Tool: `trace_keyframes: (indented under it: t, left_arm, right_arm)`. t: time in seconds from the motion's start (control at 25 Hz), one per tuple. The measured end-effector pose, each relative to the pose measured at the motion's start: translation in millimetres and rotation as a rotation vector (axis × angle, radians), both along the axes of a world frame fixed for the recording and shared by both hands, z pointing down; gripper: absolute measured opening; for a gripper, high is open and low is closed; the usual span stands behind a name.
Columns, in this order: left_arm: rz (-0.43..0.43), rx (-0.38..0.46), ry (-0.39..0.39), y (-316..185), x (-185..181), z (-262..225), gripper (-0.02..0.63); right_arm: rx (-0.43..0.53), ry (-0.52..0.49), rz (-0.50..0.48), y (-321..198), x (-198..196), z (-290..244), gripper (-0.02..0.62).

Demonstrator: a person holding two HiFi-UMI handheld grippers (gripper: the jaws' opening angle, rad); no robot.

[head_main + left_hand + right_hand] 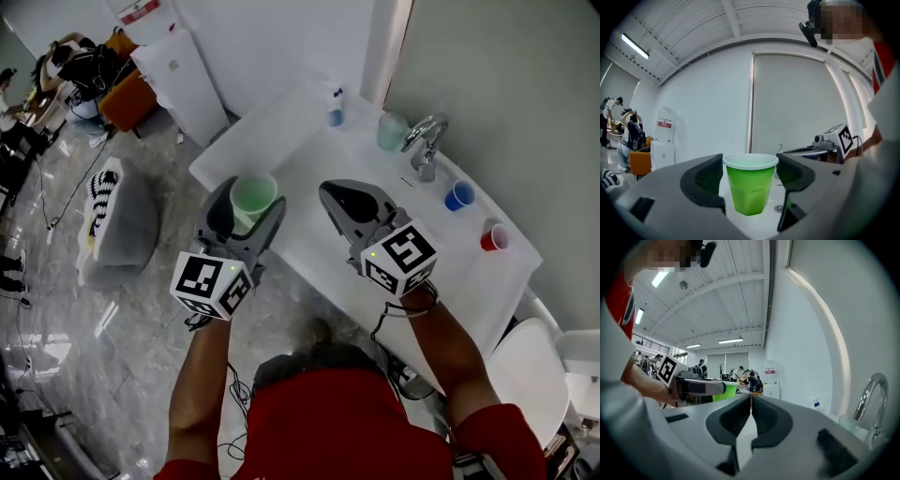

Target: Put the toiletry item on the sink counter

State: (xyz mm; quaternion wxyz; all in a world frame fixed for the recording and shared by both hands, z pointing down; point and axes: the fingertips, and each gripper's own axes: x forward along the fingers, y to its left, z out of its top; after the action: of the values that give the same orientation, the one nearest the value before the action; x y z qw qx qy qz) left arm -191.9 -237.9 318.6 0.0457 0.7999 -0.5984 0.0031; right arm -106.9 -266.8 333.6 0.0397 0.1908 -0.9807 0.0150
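Note:
A translucent green plastic cup (253, 191) sits between the jaws of my left gripper (249, 210), which is shut on it at the left end of the white sink counter (309, 159). In the left gripper view the green cup (750, 187) stands upright, and both pads press its sides just under the rim. It is held slightly above the counter top. To the right, my right gripper (339, 199) hovers over the counter, shut with nothing between its pads (761, 416).
A small blue-and-white bottle (335, 106), a pale green cup (391, 131), a chrome faucet (425, 142), a blue cup (458, 195) and a red cup (493, 236) stand along the wall. A grey beanbag (117, 225) lies on the floor to the left. People work in the far left corner.

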Motion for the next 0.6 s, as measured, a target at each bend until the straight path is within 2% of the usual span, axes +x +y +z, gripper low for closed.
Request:
trace_keyframes:
  t: [0.28, 0.6]
  left_arm:
    - [0.010, 0.004, 0.004, -43.9, -15.0, 14.2, 0.356]
    - [0.061, 0.002, 0.025, -111.2, -39.5, 32.0, 0.356]
  right_arm:
    - [0.020, 0.022, 0.060, -38.9, -27.5, 6.7, 0.031]
    - [0.010, 0.067, 0.179, -93.2, -50.7, 31.4, 0.031]
